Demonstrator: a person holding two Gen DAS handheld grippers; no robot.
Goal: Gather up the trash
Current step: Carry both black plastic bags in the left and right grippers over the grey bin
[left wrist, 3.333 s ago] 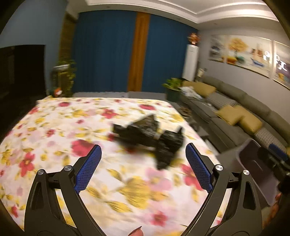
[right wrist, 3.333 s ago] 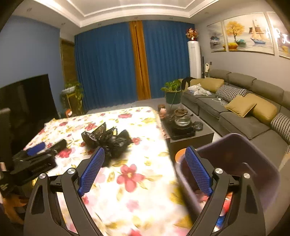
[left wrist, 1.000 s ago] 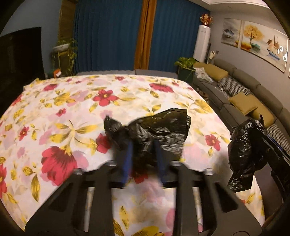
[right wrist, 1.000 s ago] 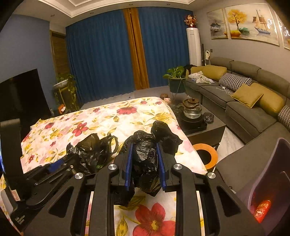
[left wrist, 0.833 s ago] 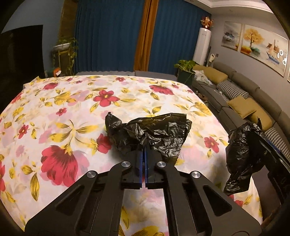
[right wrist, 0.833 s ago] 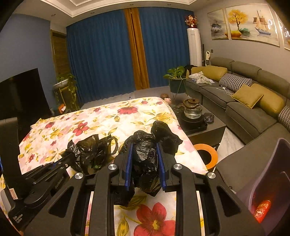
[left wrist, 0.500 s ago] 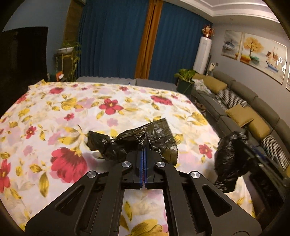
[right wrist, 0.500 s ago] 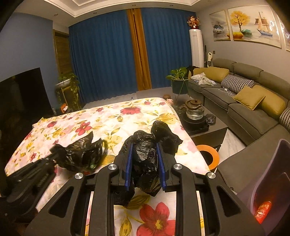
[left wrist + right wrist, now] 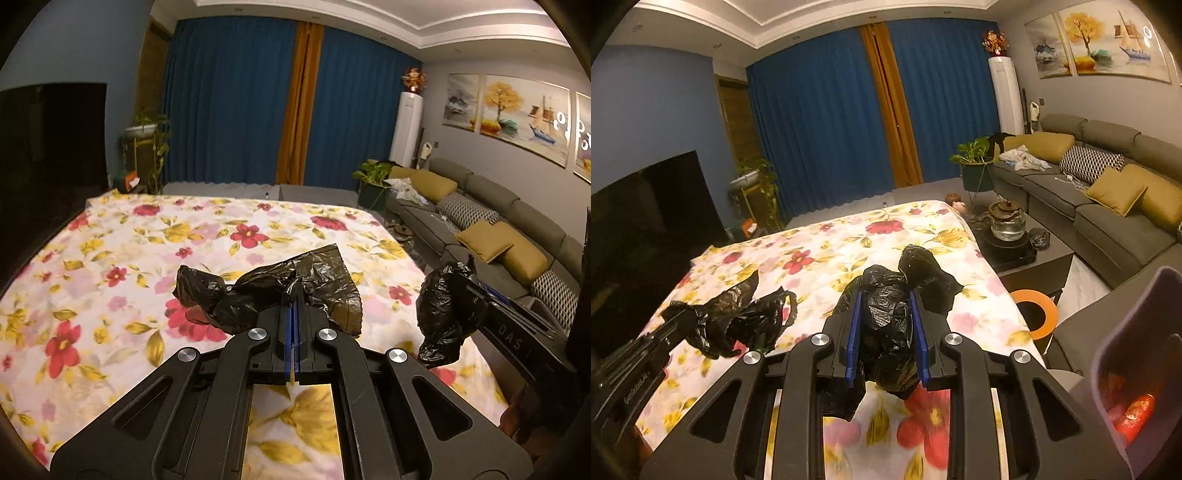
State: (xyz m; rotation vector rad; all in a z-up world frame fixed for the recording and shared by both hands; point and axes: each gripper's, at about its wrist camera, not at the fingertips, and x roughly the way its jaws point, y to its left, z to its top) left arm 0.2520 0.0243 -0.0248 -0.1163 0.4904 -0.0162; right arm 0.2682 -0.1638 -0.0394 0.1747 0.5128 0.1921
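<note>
My left gripper is shut on a crumpled black plastic bag and holds it above the floral tablecloth. That bag also shows at the left of the right wrist view. My right gripper is shut on a second black plastic bag, lifted off the table. This bag also shows at the right of the left wrist view. A purple trash bin with red trash inside stands low at the right of the right wrist view.
A low dark side table with a glass teapot stands past the table's right edge. An orange ring lies below it. A grey sofa with yellow cushions runs along the right wall. A dark TV stands left.
Both grippers closed from open, each on a black bag. Over the last second the left gripper shut on its bag and lifted it off the cloth. The right bag stayed gripped.
</note>
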